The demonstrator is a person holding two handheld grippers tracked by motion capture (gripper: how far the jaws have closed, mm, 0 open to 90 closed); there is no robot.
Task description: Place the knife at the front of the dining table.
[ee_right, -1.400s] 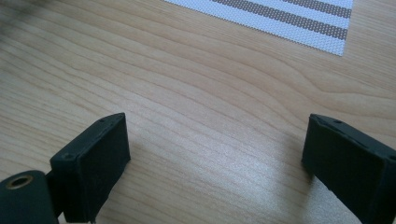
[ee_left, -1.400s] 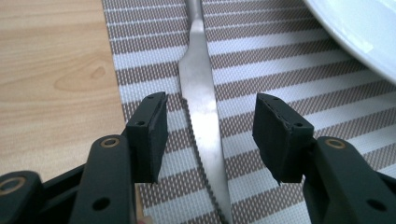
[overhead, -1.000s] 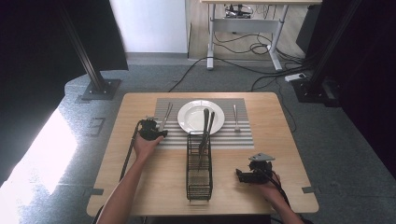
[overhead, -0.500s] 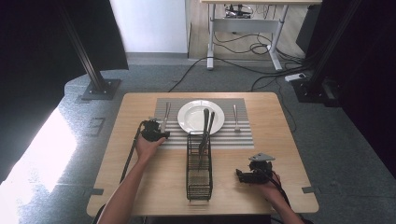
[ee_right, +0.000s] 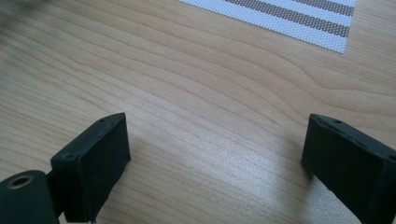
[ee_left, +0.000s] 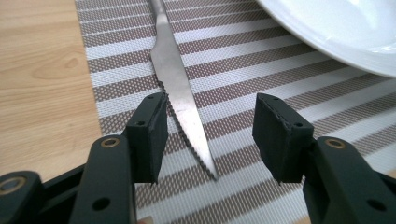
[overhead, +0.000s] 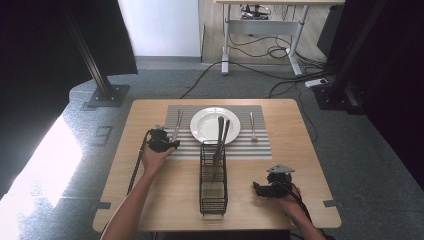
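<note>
A serrated table knife (ee_left: 180,88) lies on the striped placemat (ee_left: 261,65), left of the white plate (ee_left: 336,32). My left gripper (ee_left: 212,100) is open and low over the mat, with the knife's tip between its jaws and no pad touching the blade. In the high view the left gripper (overhead: 161,140) sits at the near end of the knife (overhead: 177,125), beside the plate (overhead: 205,125). My right gripper (overhead: 270,187) rests near the table's front right. Its jaws stand wide open over bare wood, as the right gripper view (ee_right: 217,123) shows.
A black wire basket (overhead: 213,195) stands in the table's middle, in front of the plate. Two long dark utensils (overhead: 221,137) lean in its far end. A fork (overhead: 252,125) lies on the mat right of the plate. The placemat's corner (ee_right: 303,18) lies beyond the right gripper.
The left hand and gripper have shifted only slightly by the knife's near end. The right gripper has not moved.
</note>
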